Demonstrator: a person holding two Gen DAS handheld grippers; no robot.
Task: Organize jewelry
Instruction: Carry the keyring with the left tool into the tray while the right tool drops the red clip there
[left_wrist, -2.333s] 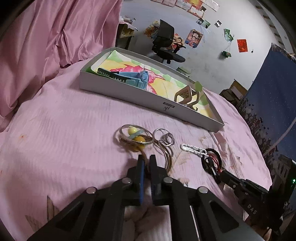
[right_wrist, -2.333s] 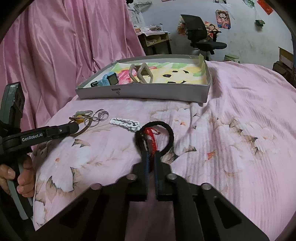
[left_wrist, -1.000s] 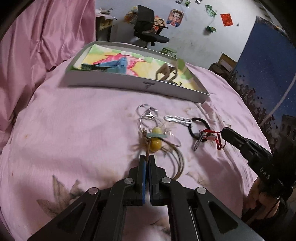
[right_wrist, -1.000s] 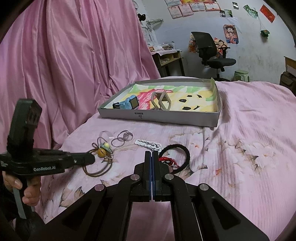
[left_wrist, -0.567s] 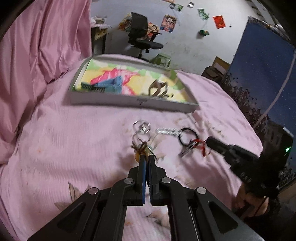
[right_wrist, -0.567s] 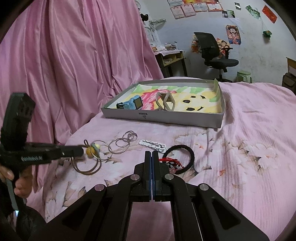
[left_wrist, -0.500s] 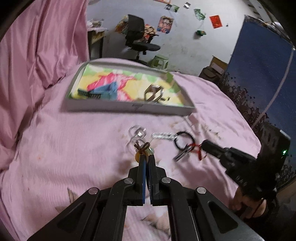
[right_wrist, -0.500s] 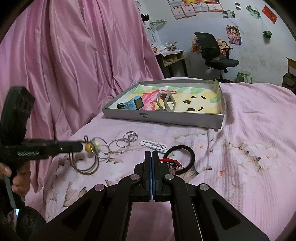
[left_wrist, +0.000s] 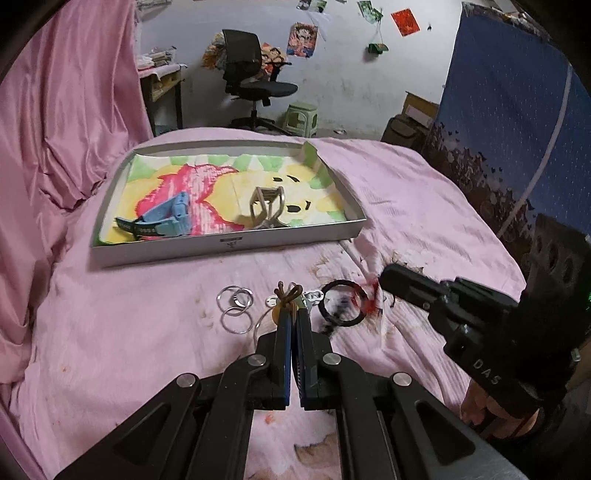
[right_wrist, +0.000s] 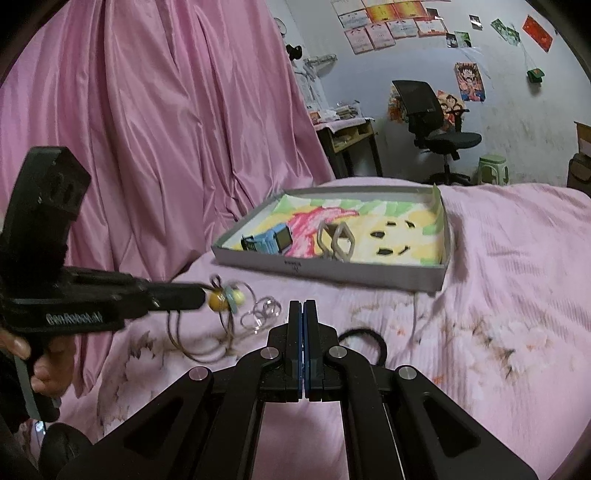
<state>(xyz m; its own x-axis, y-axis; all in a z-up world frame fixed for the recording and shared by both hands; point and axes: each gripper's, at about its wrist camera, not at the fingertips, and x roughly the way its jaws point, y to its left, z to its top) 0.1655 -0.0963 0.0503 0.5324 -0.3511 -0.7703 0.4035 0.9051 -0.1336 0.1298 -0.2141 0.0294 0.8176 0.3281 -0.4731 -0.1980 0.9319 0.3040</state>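
My left gripper (left_wrist: 291, 311) is shut on a brown cord bracelet with yellow beads (left_wrist: 289, 291) and holds it above the pink bedspread. In the right wrist view the left gripper (right_wrist: 201, 296) comes in from the left, with the beads (right_wrist: 218, 300) at its tip and the cord loop (right_wrist: 192, 350) hanging down to the bed. My right gripper (right_wrist: 302, 304) is shut with nothing in it and hovers low over the bed, near a black hair tie with red thread (left_wrist: 341, 307). Silver rings (left_wrist: 234, 306) and a white chain piece (left_wrist: 314, 295) lie on the bed.
A shallow grey tray (left_wrist: 229, 244) with a colourful paper lining sits further back on the bed. It holds a blue watch (left_wrist: 166, 221) and beige hexagonal bangles (left_wrist: 266, 206). Pink drapery (right_wrist: 147, 147) hangs on the left. An office chair (left_wrist: 255, 81) stands beyond the bed.
My left gripper has risen and drawn back with the beaded cord, lifting the beads off the bed. The silver rings stayed on the bedspread. The right gripper has kept still.
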